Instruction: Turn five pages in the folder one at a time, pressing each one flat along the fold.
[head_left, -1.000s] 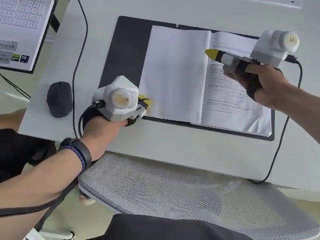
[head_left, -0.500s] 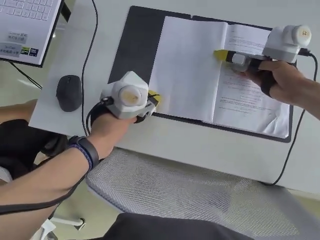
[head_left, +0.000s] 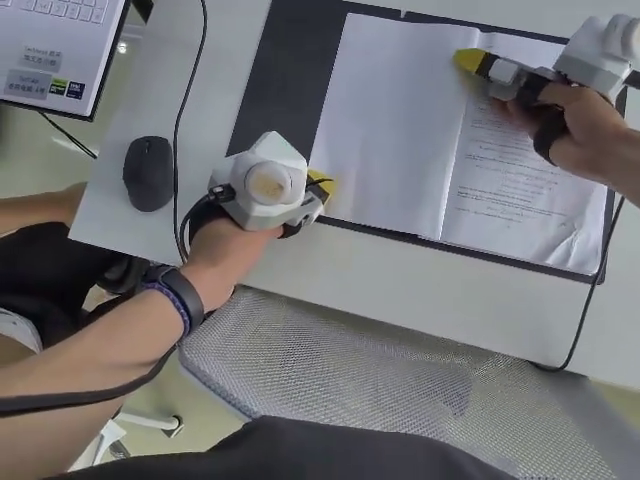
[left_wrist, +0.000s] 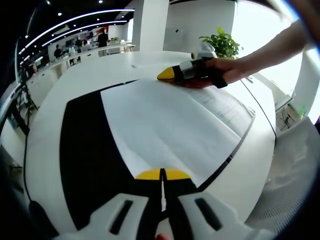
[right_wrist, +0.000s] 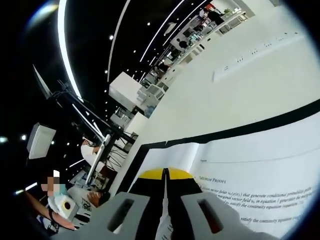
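Note:
A black folder (head_left: 280, 90) lies open on the white table. Its left side holds a blank white page (head_left: 390, 120) and its right side a printed page (head_left: 520, 170). My left gripper (head_left: 322, 188) is shut, its yellow tips (left_wrist: 162, 174) resting at the blank page's near left corner, where it meets the black cover. My right gripper (head_left: 465, 60) is shut too, its tips (right_wrist: 165, 173) lying on the paper by the fold near the top of the pages. The left gripper view shows the right gripper (left_wrist: 167, 75) across the page, held by a hand.
A laptop (head_left: 50, 50) sits at the far left with a dark mouse (head_left: 148, 172) and a black cable (head_left: 185, 100) beside it. A grey mesh chair seat (head_left: 380, 370) lies below the table's front edge. Another cable (head_left: 590, 320) hangs at the right.
The head camera has shifted, sliding the folder up and right in the picture. My right gripper's tip sits slightly nearer the top of the fold. My left gripper has stayed at the page corner.

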